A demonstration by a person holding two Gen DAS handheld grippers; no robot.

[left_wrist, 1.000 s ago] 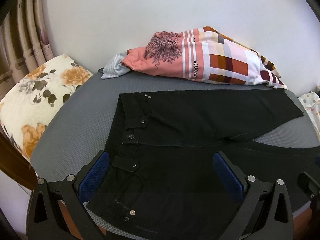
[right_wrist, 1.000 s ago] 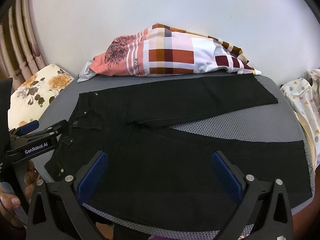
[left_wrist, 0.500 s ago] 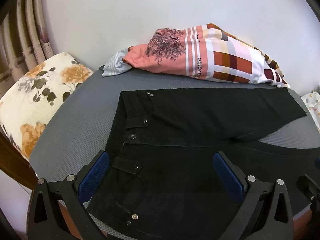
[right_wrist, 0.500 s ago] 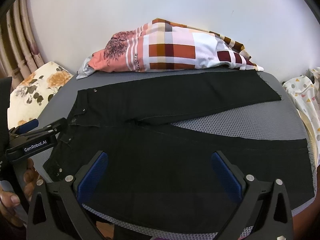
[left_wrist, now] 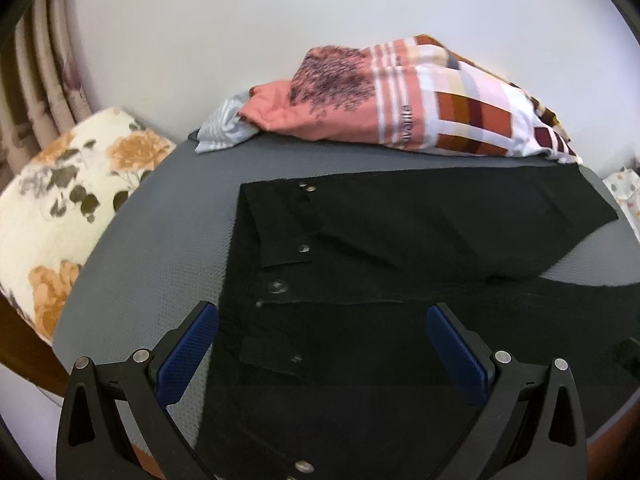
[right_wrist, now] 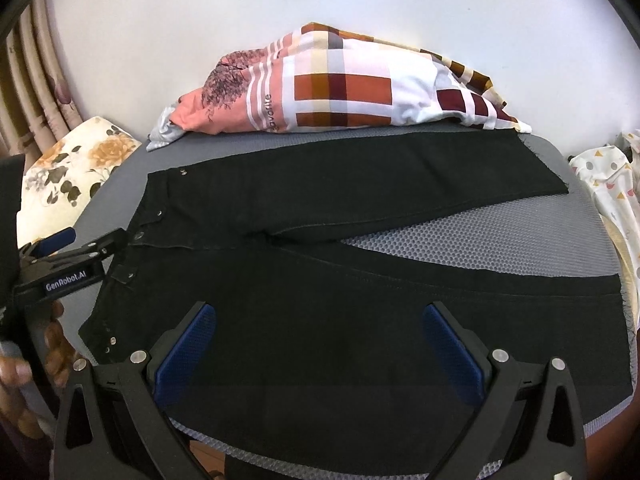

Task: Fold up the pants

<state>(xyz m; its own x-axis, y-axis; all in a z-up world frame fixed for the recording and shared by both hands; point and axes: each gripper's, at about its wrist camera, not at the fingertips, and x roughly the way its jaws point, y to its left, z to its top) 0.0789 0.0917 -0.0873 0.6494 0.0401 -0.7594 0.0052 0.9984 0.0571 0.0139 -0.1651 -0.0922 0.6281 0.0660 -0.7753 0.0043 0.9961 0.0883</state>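
Black pants (right_wrist: pixel 320 280) lie flat on the grey mesh table (right_wrist: pixel 500 240), waistband at the left, the two legs spread apart to the right. The left wrist view looks down on the waistband and its metal button (left_wrist: pixel 277 286). My left gripper (left_wrist: pixel 320 344) hovers open over the near waist area with nothing between its fingers. Seen from the right wrist, the left gripper (right_wrist: pixel 76 256) stands at the waistband's left edge, held by a hand (right_wrist: pixel 24 376). My right gripper (right_wrist: pixel 320 344) is open above the near leg, holding nothing.
A pile of patterned cloth (right_wrist: pixel 340 92) lies along the table's far edge against a white wall. A floral cushion (left_wrist: pixel 60 200) sits left of the table, with curtains (left_wrist: pixel 36 88) behind. A spotted white cloth (right_wrist: pixel 612 184) lies at the right.
Both grippers have moved forward and slightly lower over the pants; the waistband now lies closer to the left gripper. Both stayed open.
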